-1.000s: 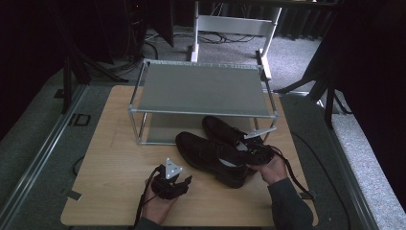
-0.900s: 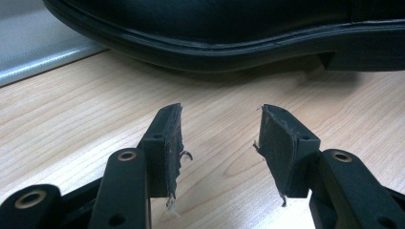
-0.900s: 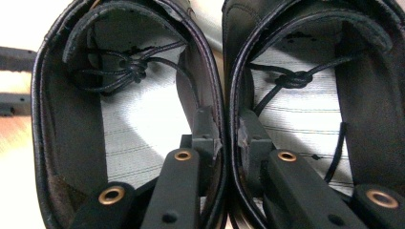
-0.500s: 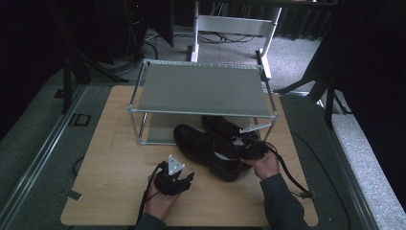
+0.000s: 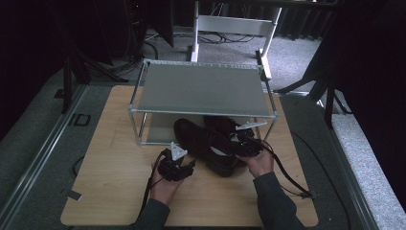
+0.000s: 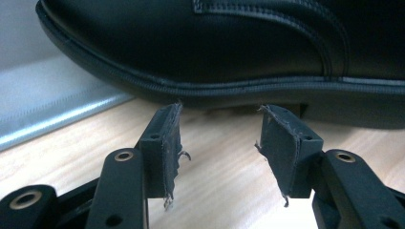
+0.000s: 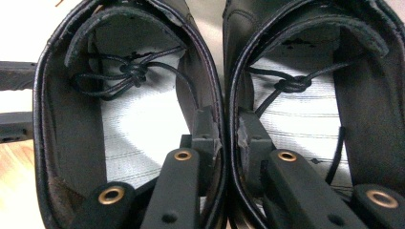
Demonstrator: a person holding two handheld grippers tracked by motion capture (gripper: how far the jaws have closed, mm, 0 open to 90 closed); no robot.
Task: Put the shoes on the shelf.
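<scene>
Two black leather lace-up shoes lie side by side on the wooden table (image 5: 110,158), toes pointing under the metal rack (image 5: 201,88). My right gripper (image 7: 228,129) is shut on their two touching inner walls, one jaw inside the left shoe (image 7: 124,119) and one inside the right shoe (image 7: 305,124). From above, the right gripper (image 5: 242,143) sits at the heels of the pair (image 5: 203,143). My left gripper (image 5: 186,167) stands open with nothing between its pads (image 6: 165,143), just short of the near shoe's sole edge (image 6: 215,90).
The rack has a grey top shelf and a lower shelf (image 6: 47,105) level with the table. Its front posts (image 5: 139,129) flank the shoes. Cables trail from both grippers across the table. A white frame (image 5: 230,24) stands behind the table on grey carpet.
The right gripper has slid both shoes forward, so their toes now lie under the rack's shelf. The left hand has followed forward and to the right, toward the near shoe.
</scene>
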